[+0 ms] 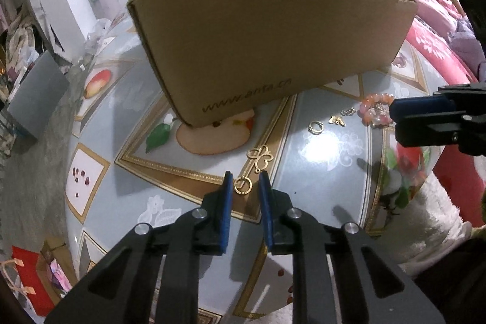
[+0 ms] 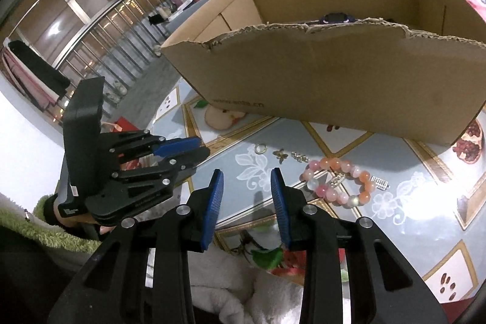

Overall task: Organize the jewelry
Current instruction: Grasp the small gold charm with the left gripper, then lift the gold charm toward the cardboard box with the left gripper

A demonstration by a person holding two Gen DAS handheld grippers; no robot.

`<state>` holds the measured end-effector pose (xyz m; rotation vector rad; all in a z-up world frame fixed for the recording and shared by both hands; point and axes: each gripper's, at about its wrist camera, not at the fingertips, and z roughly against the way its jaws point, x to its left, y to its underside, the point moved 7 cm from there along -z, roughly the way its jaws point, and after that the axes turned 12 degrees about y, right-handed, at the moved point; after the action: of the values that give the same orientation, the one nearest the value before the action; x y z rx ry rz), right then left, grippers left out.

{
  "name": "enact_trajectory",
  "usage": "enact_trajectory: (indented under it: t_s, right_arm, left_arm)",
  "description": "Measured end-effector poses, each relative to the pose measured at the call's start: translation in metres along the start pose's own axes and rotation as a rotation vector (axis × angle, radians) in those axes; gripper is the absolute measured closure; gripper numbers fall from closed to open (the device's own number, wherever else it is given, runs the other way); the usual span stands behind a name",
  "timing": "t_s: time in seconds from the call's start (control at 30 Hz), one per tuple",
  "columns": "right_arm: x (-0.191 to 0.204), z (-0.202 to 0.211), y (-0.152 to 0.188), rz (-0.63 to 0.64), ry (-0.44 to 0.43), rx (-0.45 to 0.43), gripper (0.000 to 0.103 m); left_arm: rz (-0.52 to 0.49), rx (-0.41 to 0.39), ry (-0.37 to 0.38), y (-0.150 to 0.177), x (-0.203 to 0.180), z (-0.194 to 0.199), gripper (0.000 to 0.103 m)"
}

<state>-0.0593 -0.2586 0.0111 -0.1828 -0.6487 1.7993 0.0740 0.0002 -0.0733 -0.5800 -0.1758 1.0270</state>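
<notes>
Straddling the small gold ring pendant (image 1: 243, 185) on the patterned tabletop (image 1: 328, 148) below the torn brown cardboard box (image 1: 273, 50), my left jaws (image 1: 246, 187) stand narrow but unclenched, while my right jaws (image 2: 247, 187) hang released beside the pink bead bracelet (image 2: 337, 182).

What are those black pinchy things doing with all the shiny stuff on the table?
A person is tidying jewelry with a pincher tool in each hand. The left gripper has its blue fingers on either side of a small gold ring, not yet squeezing it. The right gripper is open and holds nothing, close to a pink bead bracelet. More little gold pieces lie on the table in front of a cardboard box.
</notes>
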Motion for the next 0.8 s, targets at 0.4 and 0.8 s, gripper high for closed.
enact_trajectory:
  t_s: [0.4, 0.8]
  right_arm:
    - [0.001, 0.002, -0.003, 0.015, 0.014, -0.016, 0.072]
    - [0.047, -0.038, -0.024, 0.187, 0.016, -0.094, 0.071]
  left_arm:
    - [0.019, -0.024, 0.022, -0.001, 0.001, 0.003, 0.093]
    - [0.122, -0.089, -0.003, -0.001, 0.031, 0.027, 0.093]
